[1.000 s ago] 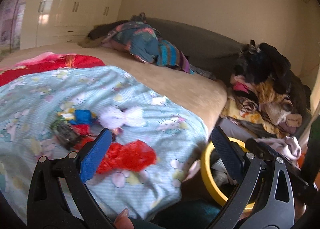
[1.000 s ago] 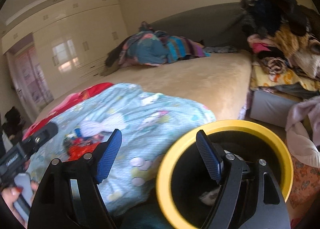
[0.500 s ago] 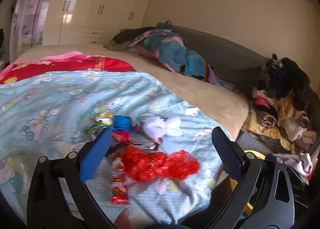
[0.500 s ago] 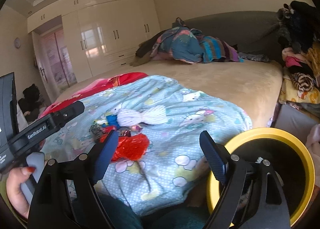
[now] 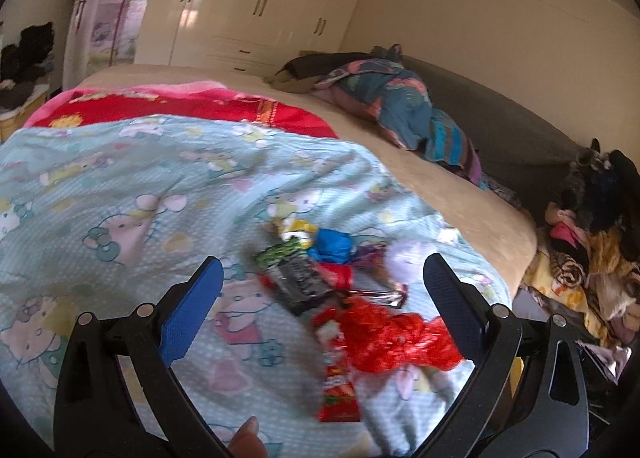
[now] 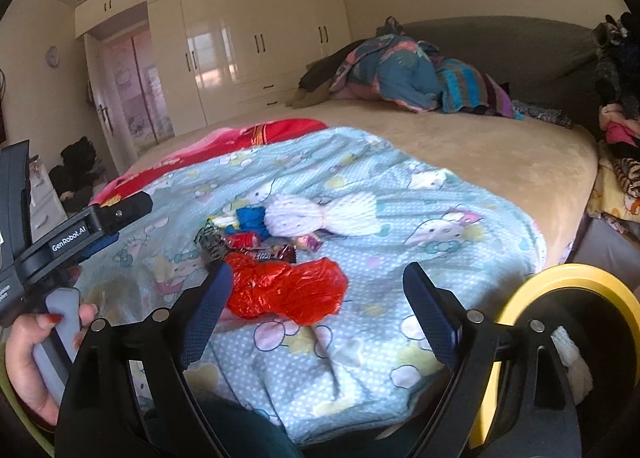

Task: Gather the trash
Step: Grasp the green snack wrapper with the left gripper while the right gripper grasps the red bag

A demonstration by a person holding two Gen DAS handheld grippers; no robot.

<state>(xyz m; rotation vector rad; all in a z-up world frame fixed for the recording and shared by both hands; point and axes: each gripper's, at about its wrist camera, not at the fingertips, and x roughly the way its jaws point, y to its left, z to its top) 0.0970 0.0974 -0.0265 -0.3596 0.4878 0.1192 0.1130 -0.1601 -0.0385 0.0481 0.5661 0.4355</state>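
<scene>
A heap of trash is found on the light-blue cartoon-print blanket, which is taken here as the landmark; the blanket is spread over the near part of a bed with a beige cover. Nearest the blanket's front edge a crumpled red plastic bag is laid. Just behind it, toward the blanket's middle, a dark candy-bar wrapper, a small red wrapper, a blue crumpled piece and a black-and-green wrapper are clustered, some touching. A white fluffy bundle is placed just beyond the cluster. A flat red packet is seen near the front edge, beside the red bag. A yellow-rimmed bin is stood off the blanket's front right corner, below bed level. The left gripper is held above the blanket with its tongs wide and nothing between them. The right gripper is held over the blanket's front edge; its tongs are wide and are opening further, and nothing is gripped. Behind the blanket, a red quilt and a bundle of patterned bedding are noted.
</scene>
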